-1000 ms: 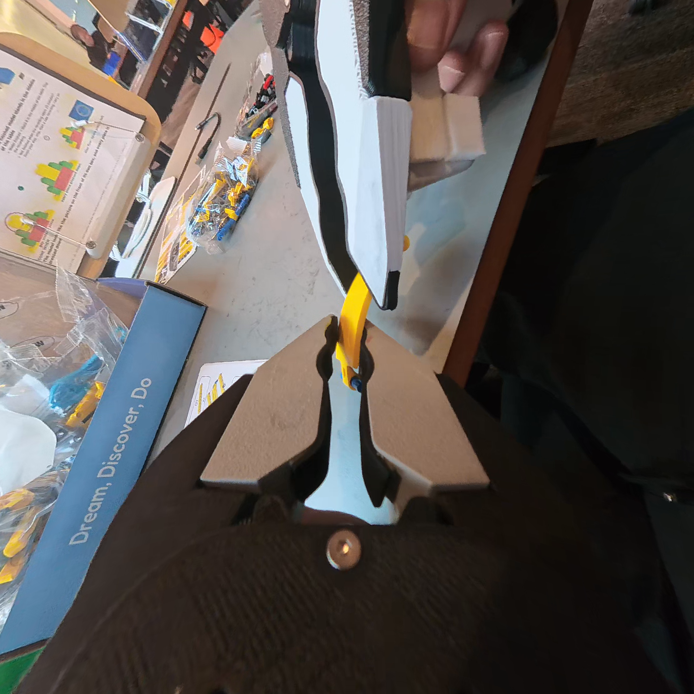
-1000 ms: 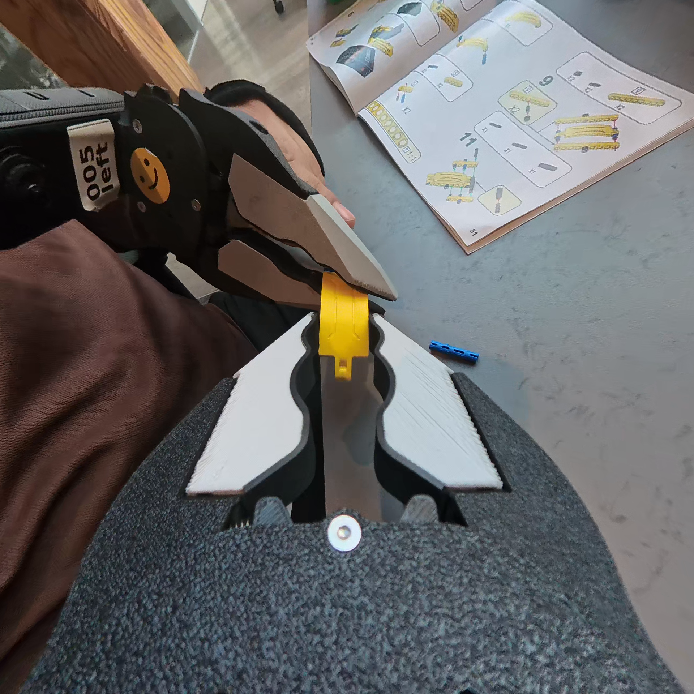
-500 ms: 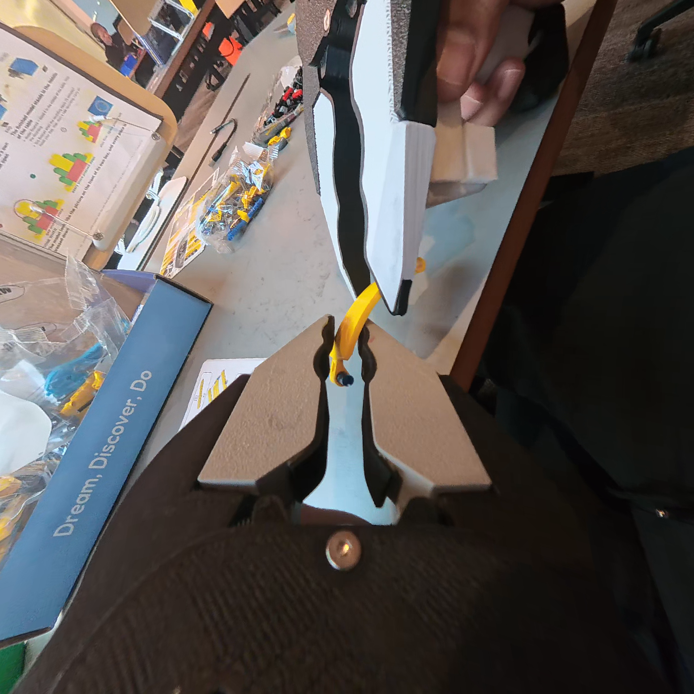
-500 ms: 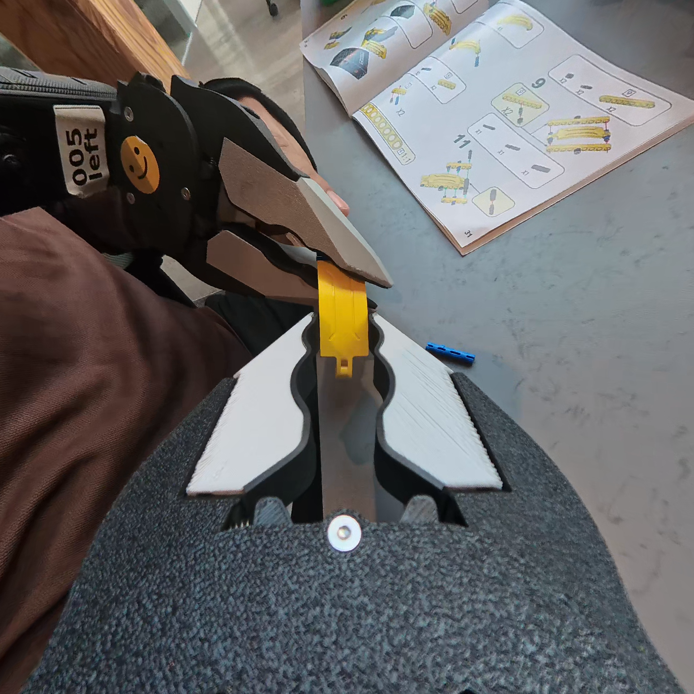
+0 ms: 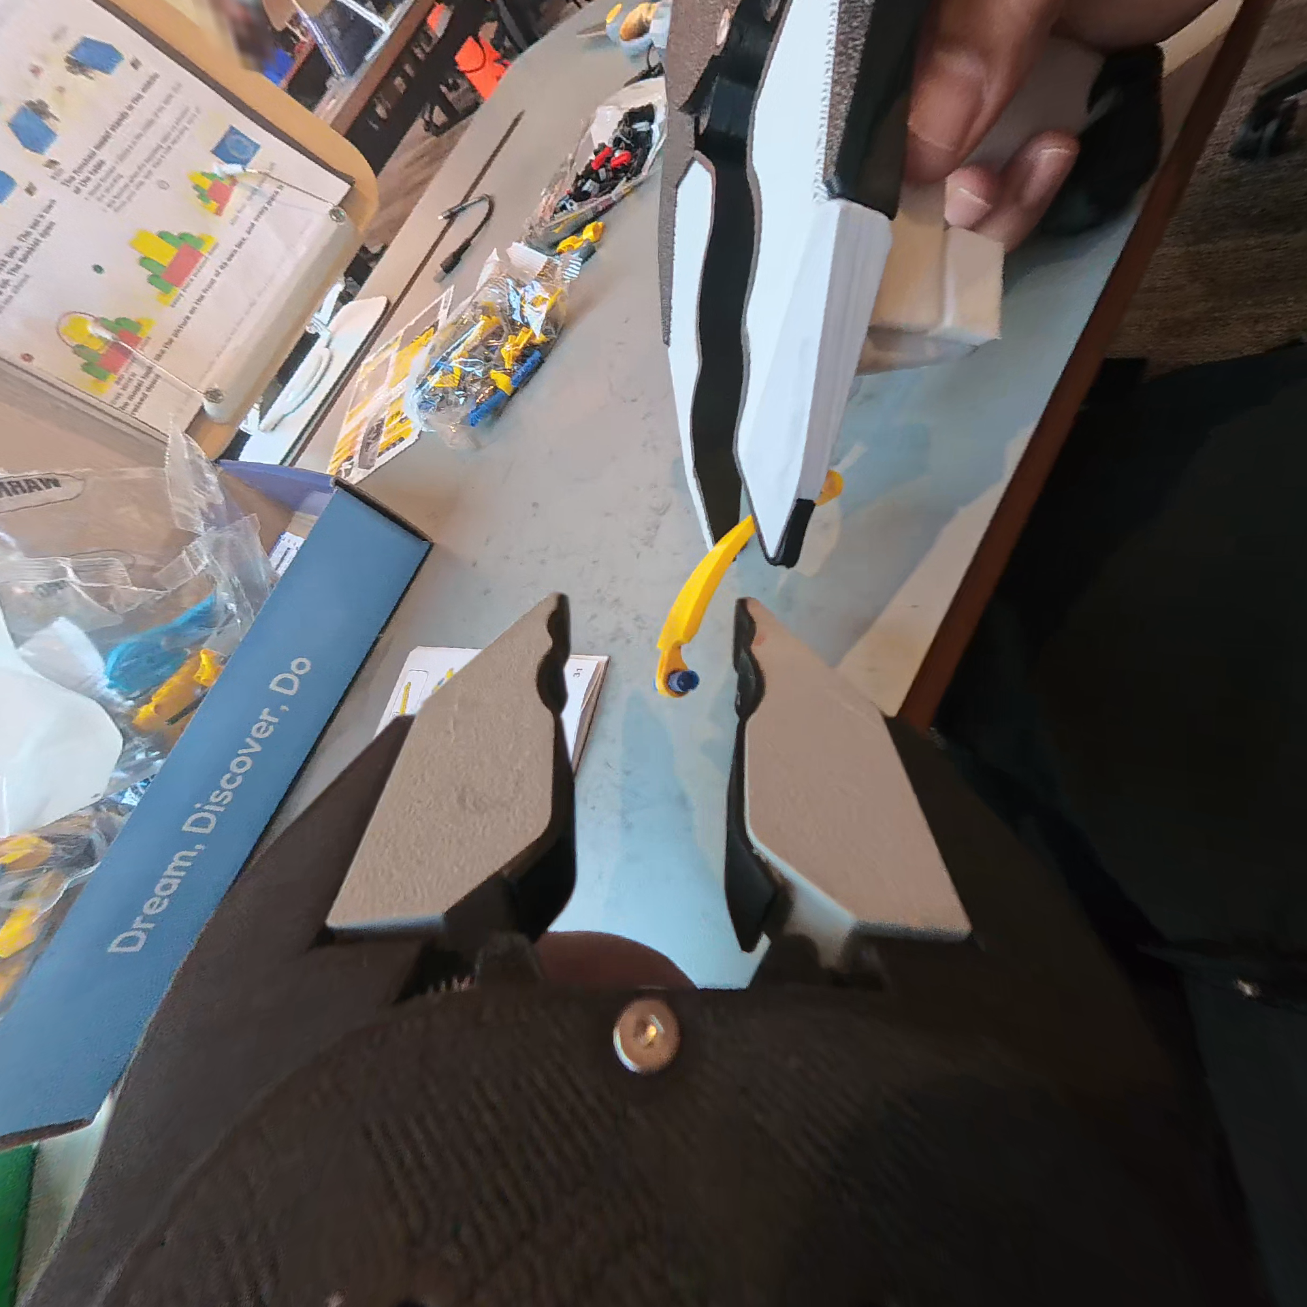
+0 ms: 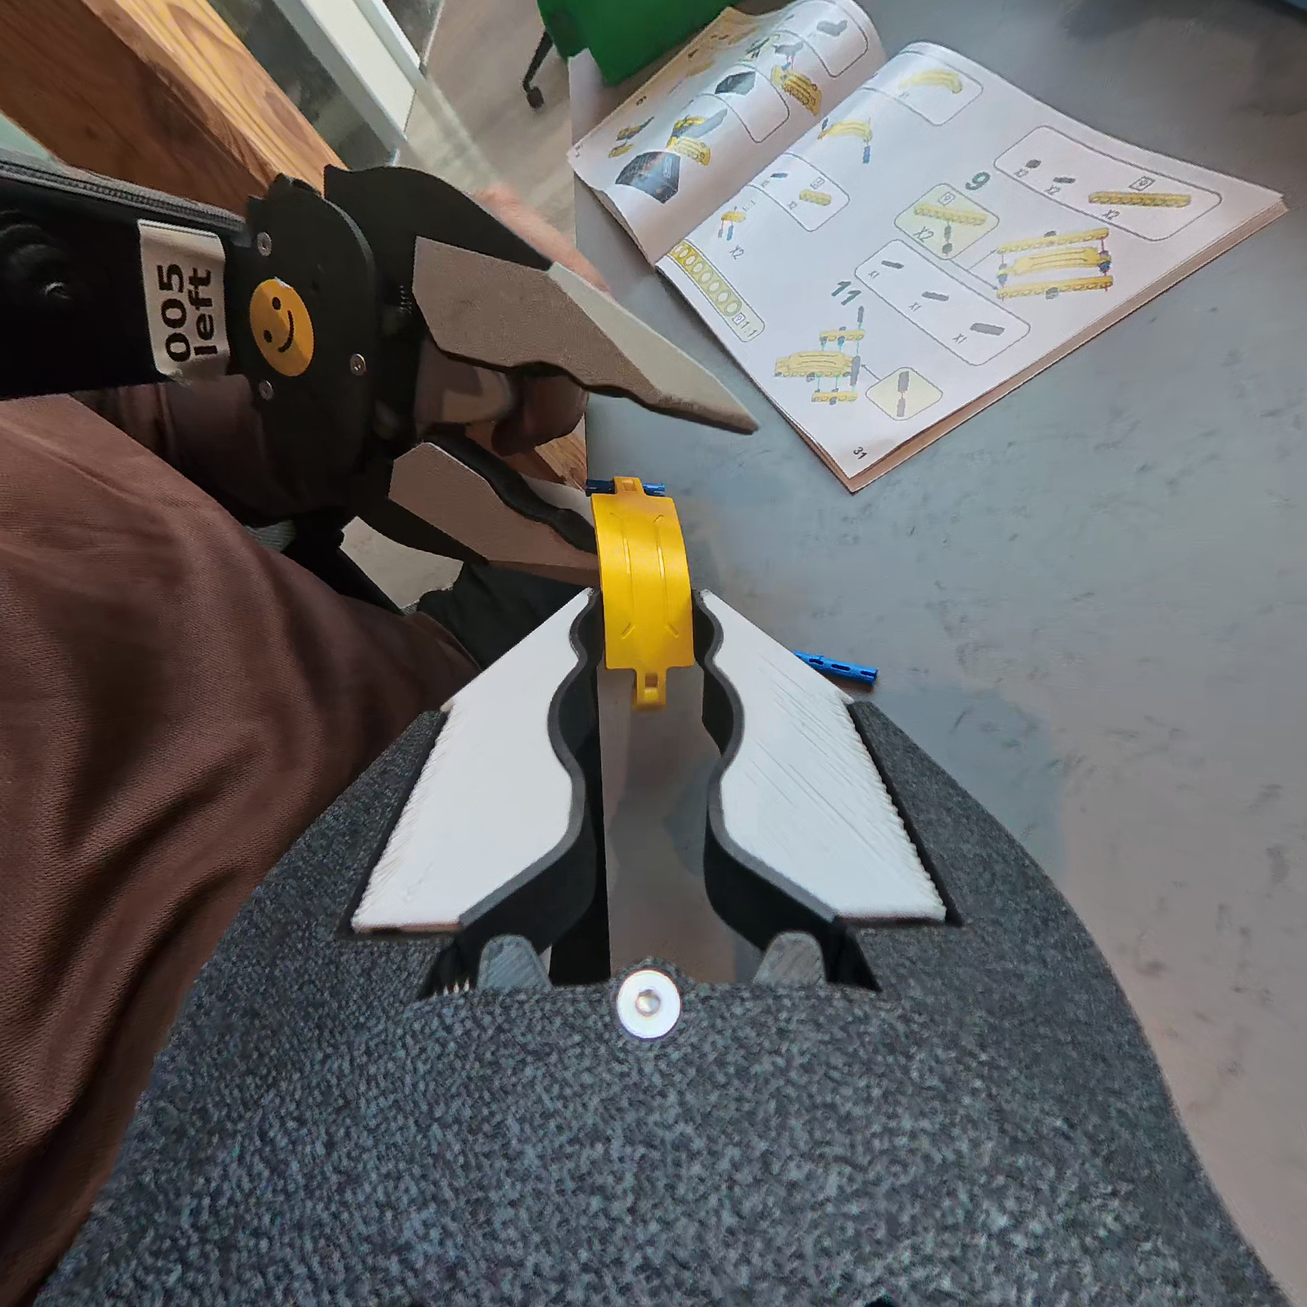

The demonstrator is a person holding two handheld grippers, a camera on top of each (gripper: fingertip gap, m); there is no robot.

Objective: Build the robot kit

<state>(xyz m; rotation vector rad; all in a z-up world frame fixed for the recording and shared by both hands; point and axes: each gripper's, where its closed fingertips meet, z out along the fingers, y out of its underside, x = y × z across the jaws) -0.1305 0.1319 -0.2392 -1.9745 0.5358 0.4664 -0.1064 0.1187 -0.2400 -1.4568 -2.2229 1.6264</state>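
A curved yellow plastic piece (image 6: 642, 593) with a blue pin (image 5: 683, 680) through its far end is clamped in my right gripper (image 6: 645, 601), above the grey table. My left gripper (image 5: 649, 615) is open, its grey fingers (image 5: 495, 750) on either side of the piece's pinned end (image 5: 689, 612) without touching it. In the right wrist view the left gripper (image 6: 580, 460) shows with its jaws spread just beyond the piece. In the left wrist view the right gripper (image 5: 771, 537), white-fingered, comes down from above, held by a hand (image 5: 990, 106).
An open instruction booklet (image 6: 919, 233) lies on the grey table (image 6: 1061, 672), a loose blue pin (image 6: 838, 668) near it. A blue box (image 5: 212, 764) with bagged parts stands left. More parts bags (image 5: 488, 361) lie farther back. The table's wooden edge (image 5: 1025, 452) runs on the right. The tips of both grippers are at nearly the same place.
My left gripper has opened and let go of the yellow piece's pinned end. The right gripper still holds the piece.
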